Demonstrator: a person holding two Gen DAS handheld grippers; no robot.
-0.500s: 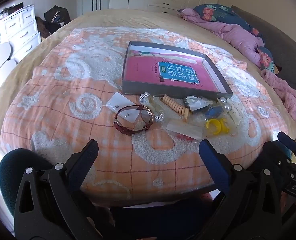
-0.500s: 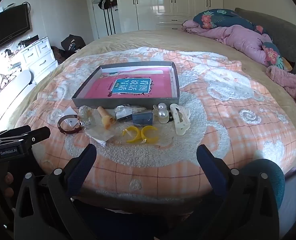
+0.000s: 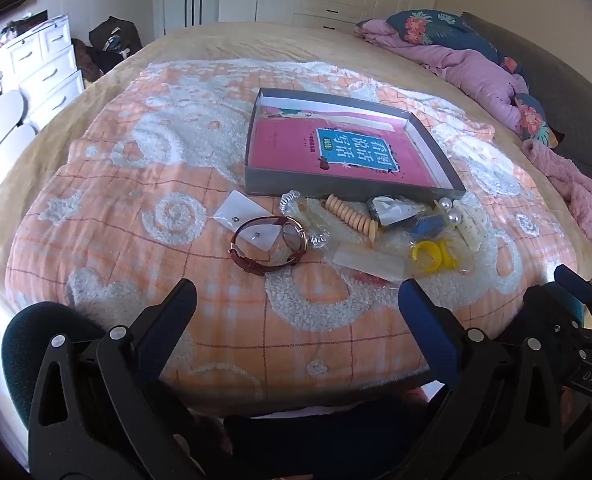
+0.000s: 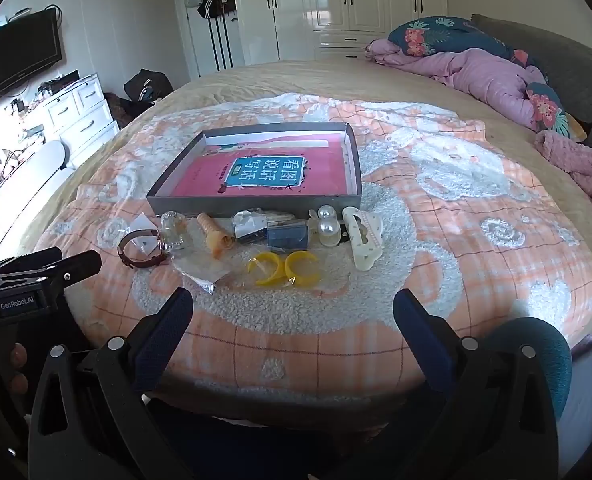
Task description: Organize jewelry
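A grey open box (image 3: 335,190) (image 4: 256,204) with a pink book inside lies on the orange blanket. In front of it lies a row of jewelry: a dark red watch (image 3: 270,244) (image 4: 142,248), a beige bead bracelet (image 3: 351,214) (image 4: 216,236), yellow rings (image 3: 431,256) (image 4: 284,268), pearl pieces (image 3: 449,210) (image 4: 327,224), a cream hair clip (image 3: 471,226) (image 4: 361,236), small clear bags. My left gripper (image 3: 296,300) is open and empty, short of the watch. My right gripper (image 4: 294,308) is open and empty, short of the yellow rings.
The bed's near edge runs just under both grippers. A pink quilt and floral pillows (image 4: 475,60) lie at the far right. White drawers (image 4: 80,116) and a TV (image 4: 16,60) stand at the left. The left gripper also shows at the right wrist view's left edge (image 4: 44,272).
Both views show almost the same scene; the grippers have shifted only slightly toward the items.
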